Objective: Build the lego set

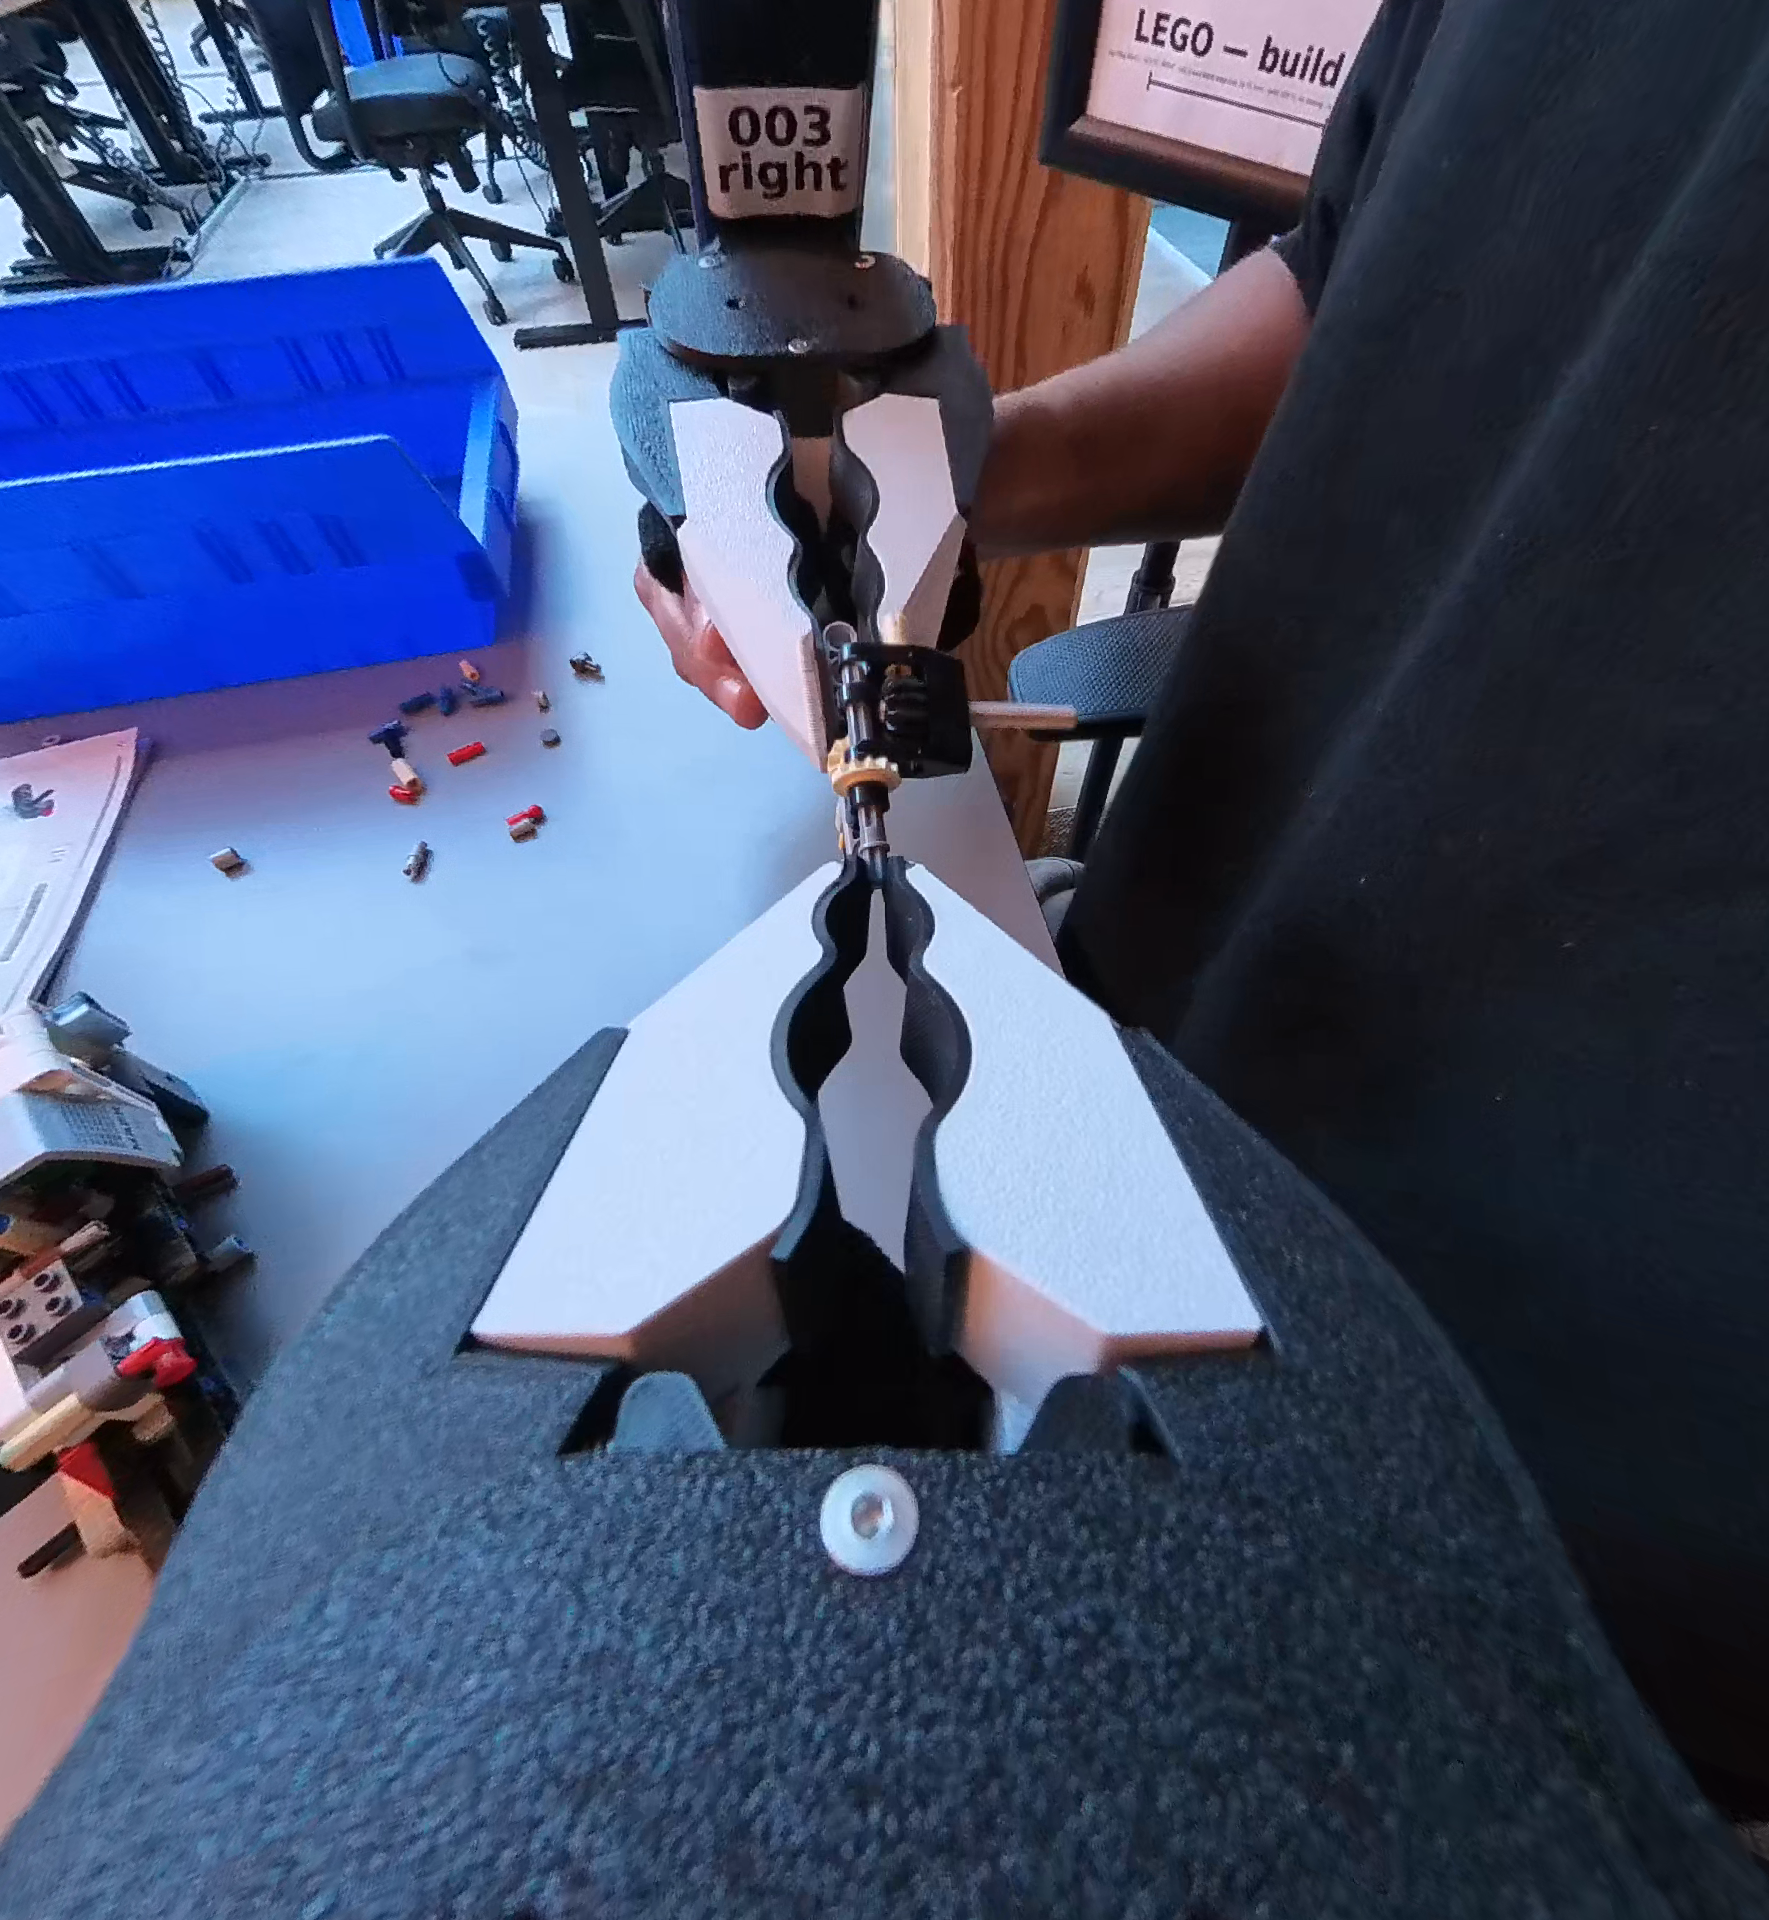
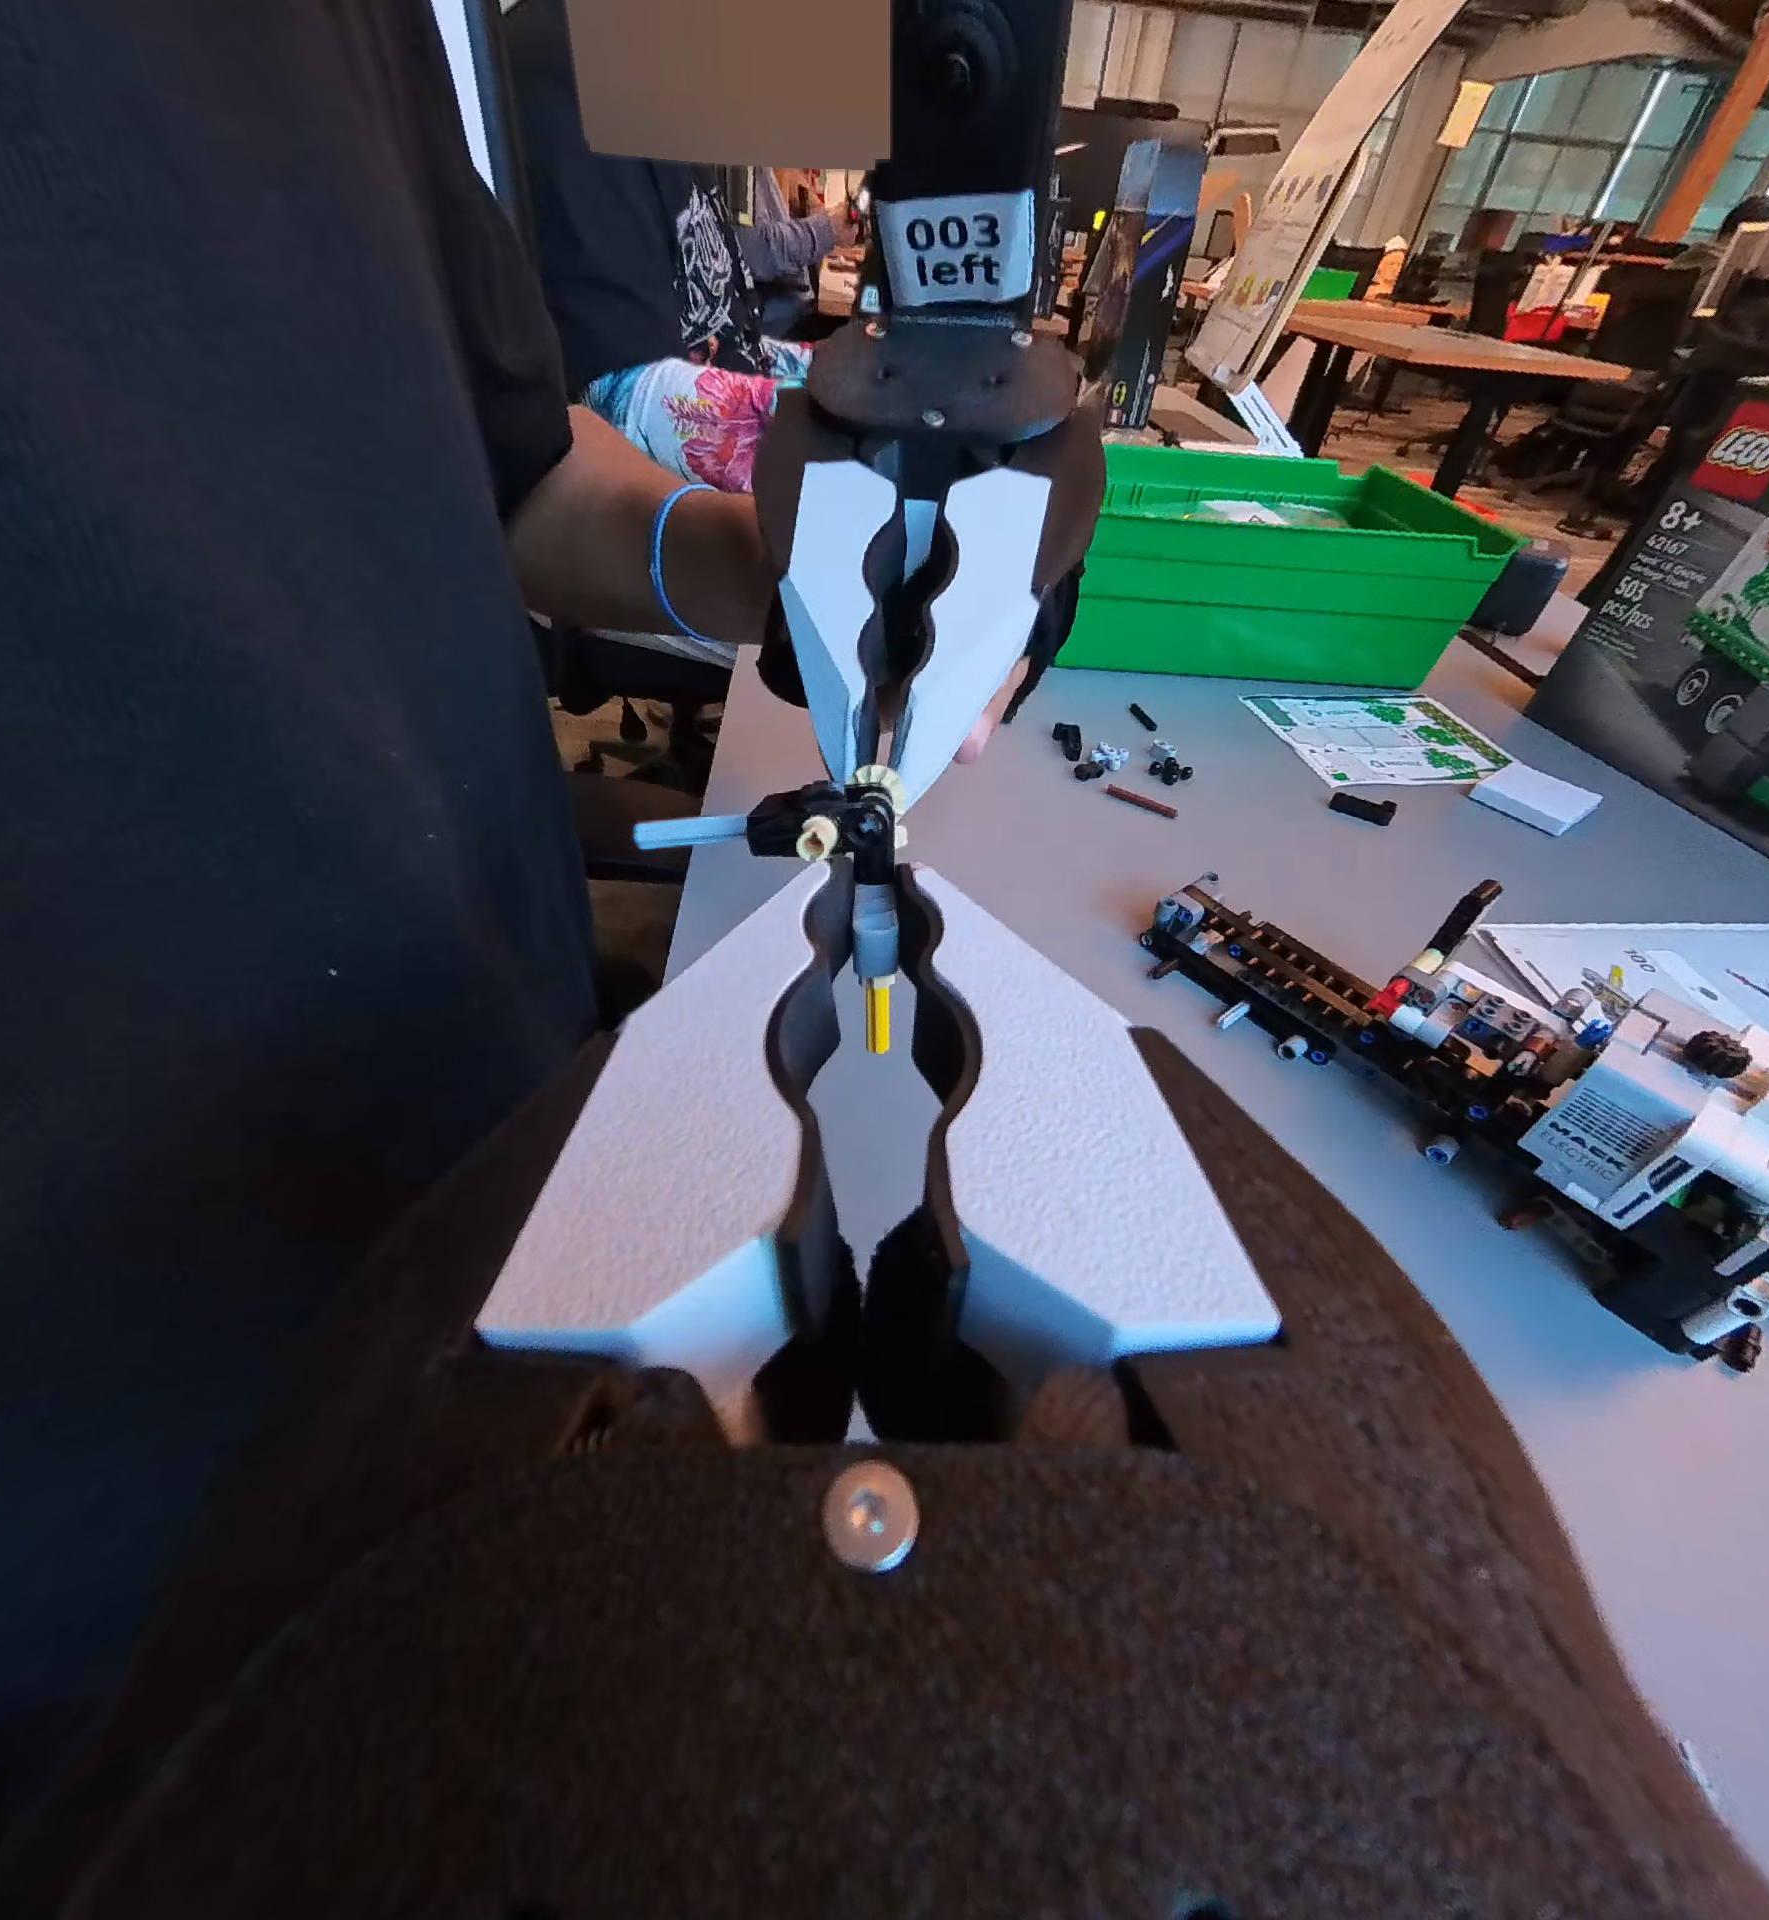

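Both grippers meet tip to tip above the table (image 2: 1119,894) edge. Left gripper (image 1: 867,871) pinched on the axle end of the small gear assembly (image 1: 895,717); right gripper (image 2: 864,883) clamped on its grey connector — yellow axle between the fingers. Both carry white printed labels. Half-built truck (image 2: 1545,1081) lies right of the assembly, printed set box (image 2: 1732,582) beyond it.

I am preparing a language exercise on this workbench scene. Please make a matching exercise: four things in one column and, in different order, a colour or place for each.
Things
1. storage bin
2. second bin
3. half-built truck
4. small gear assembly

Descriptions
A. green, at the far side of the table
B. held in the air between the left tool and the right tool
C. blue, beside loose small parts
D. lying on the table, white cab and dark frame

Pairs: 1-C, 2-A, 3-D, 4-B
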Available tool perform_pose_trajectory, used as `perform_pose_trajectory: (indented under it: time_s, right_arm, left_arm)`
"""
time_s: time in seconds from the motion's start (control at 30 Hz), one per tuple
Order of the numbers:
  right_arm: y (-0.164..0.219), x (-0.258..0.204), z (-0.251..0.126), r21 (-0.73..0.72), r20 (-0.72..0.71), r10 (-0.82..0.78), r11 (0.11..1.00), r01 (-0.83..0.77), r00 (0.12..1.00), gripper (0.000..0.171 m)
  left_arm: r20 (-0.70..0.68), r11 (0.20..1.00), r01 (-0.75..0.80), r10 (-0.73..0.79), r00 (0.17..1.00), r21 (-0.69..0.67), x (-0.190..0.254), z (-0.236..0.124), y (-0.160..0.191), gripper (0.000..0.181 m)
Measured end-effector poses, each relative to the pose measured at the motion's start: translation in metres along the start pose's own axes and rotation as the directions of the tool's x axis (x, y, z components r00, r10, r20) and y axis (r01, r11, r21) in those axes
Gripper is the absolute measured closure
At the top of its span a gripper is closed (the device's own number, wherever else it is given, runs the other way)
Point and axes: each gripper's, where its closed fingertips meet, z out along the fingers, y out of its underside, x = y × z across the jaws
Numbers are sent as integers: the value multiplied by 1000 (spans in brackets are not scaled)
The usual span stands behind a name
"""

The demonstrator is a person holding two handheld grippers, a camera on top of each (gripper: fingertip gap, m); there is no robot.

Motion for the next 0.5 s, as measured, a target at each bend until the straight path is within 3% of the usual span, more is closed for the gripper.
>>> perform_pose_trajectory:
  time_s: [0.33, 0.37, 0.43, 0.5]
  right_arm:
    - [7, -2, -2, -14, 29, 87, 996, -86, 996, 164]
    - [11, -2, -2, -36, 35, 113, 993, -112, 993, 162]
    - [21, 3, -6, -89, 21, 166, 982, -164, 986, 141]
    - [27, 9, -17, -124, -6, 213, 969, -213, 977, 139]
  left_arm:
    - [1, 1000, 19, -19, 1000, -10, 1, 5, 2, 180]
    - [10, 1000, 18, -18, 1000, -23, 0, 6, 5, 180]
    - [36, 999, 8, -6, 999, -52, -3, 8, 11, 180]
    - [72, 996, -4, 10, 997, -92, -7, 10, 20, 180]
